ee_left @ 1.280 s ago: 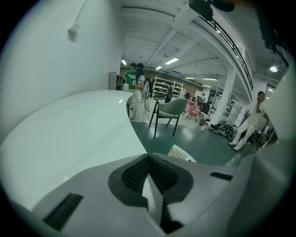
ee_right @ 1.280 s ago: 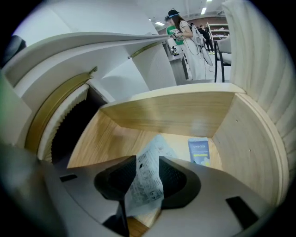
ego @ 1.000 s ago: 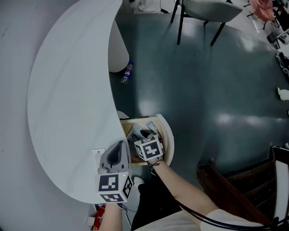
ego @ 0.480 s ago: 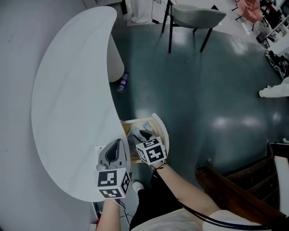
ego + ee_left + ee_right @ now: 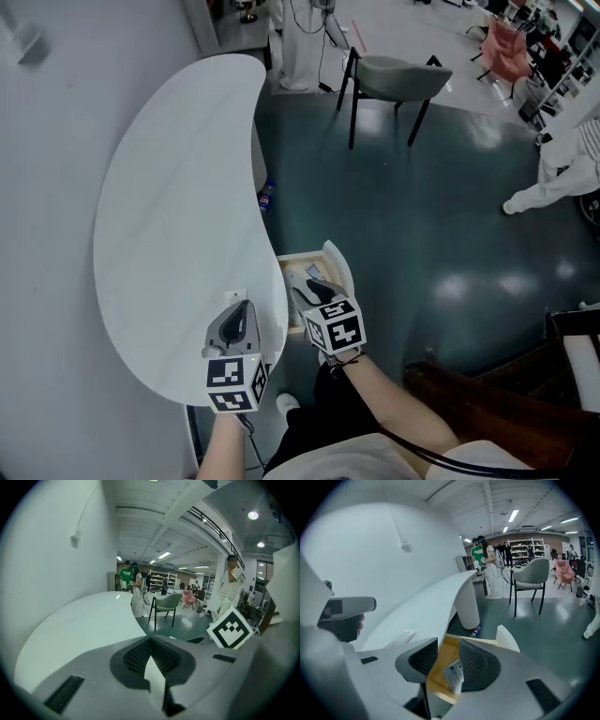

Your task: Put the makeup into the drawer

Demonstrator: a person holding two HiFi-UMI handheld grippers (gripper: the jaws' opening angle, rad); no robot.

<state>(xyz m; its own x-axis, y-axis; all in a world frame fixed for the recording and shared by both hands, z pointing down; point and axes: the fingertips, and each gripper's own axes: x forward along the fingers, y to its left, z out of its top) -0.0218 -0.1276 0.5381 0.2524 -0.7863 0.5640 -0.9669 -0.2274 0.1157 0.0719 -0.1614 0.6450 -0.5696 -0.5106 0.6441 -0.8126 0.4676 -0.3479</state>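
1. Beside the white table (image 5: 178, 216), the drawer (image 5: 341, 267) stands pulled out. A makeup packet (image 5: 453, 675) with blue print lies on its wooden bottom.
2. The right gripper (image 5: 448, 645) hovers above the drawer with its jaws partly apart and nothing in them. One jaw covers an edge of the packet.
3. The left gripper (image 5: 151, 640) is over the table edge, with its jaws pressed together.
4. A bottle (image 5: 267, 195) lies on the floor by the table leg, and a grey chair (image 5: 394, 77) stands further off.
5. The other things in the drawer are too small to name.
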